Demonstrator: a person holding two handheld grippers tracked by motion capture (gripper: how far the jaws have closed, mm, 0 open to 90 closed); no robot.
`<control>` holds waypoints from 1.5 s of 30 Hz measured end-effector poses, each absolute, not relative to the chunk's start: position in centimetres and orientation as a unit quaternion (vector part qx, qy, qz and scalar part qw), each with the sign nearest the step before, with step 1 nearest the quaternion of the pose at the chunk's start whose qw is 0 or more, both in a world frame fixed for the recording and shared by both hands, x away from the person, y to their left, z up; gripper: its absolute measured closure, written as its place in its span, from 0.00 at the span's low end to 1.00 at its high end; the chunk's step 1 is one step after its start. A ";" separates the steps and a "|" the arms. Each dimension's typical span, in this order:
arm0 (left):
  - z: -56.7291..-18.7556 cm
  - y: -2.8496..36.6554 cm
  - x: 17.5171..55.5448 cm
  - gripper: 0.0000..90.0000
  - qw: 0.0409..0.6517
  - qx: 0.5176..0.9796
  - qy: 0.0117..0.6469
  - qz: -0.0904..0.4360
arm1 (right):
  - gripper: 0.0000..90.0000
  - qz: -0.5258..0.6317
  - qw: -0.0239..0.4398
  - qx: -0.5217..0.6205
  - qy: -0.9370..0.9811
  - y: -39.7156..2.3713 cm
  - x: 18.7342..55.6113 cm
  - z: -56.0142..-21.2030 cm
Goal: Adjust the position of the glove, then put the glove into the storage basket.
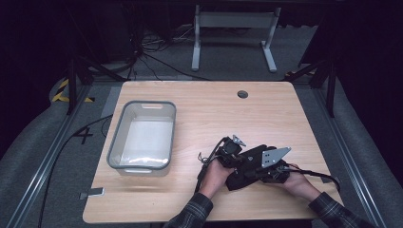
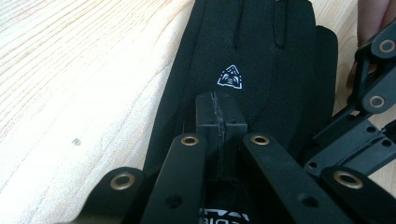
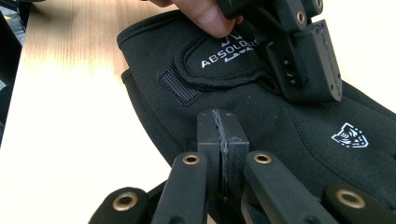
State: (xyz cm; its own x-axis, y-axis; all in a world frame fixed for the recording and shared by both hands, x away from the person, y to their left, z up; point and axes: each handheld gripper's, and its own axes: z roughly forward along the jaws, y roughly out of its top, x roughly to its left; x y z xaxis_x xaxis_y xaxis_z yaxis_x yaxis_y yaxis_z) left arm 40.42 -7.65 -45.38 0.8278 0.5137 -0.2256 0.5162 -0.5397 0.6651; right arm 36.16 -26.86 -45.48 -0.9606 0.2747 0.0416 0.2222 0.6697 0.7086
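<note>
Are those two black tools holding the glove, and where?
Both tools are shut over the black glove. The left tool sits over its back near the logo, the right tool below the cuff strap. Whether either pinches fabric cannot be told.

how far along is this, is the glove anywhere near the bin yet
Early stage. Done: both grippers have reached the black glove, which lies flat near the table's front edge. In hand: the left gripper and right gripper sit over the glove with jaws shut; whether fabric is pinched can't be told. Left: if the grey bin is the target, the glove has yet to be lifted and carried there.
</note>
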 end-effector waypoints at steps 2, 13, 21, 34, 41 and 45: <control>-45.3 -7.6 40.5 1.00 0.380 0.877 0.294 -0.002 | 1.00 0.384 0.032 0.139 0.912 -27.1 36.2 -45.2; -43.9 -6.7 40.5 0.80 0.391 0.874 0.289 0.019 | 0.73 0.404 0.074 0.194 0.891 -32.0 35.7 -43.9; -44.0 -7.0 40.6 0.48 0.396 0.876 0.273 0.020 | 0.48 0.385 0.113 0.240 0.884 -35.4 34.7 -44.1; -45.3 -9.0 40.0 0.15 0.364 0.904 0.224 0.014 | 0.27 0.365 0.123 0.300 0.873 -38.9 34.4 -45.6; -45.7 -9.5 39.7 0.12 0.347 0.913 0.212 0.022 | 0.21 0.354 0.132 0.303 0.875 -38.8 34.5 -46.0; -46.0 -9.6 39.7 0.11 0.343 0.915 0.211 0.021 | 0.19 0.350 0.136 0.305 0.875 -38.8 34.6 -46.3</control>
State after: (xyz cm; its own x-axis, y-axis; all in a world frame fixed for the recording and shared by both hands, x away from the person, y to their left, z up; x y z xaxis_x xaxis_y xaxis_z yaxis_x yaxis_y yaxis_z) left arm 39.70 -9.60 -46.05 0.9100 0.4009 -0.1062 0.3717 -0.6749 0.6375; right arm 34.64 -38.76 -46.25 -0.7769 0.6291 -0.0249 0.4384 0.5689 0.6958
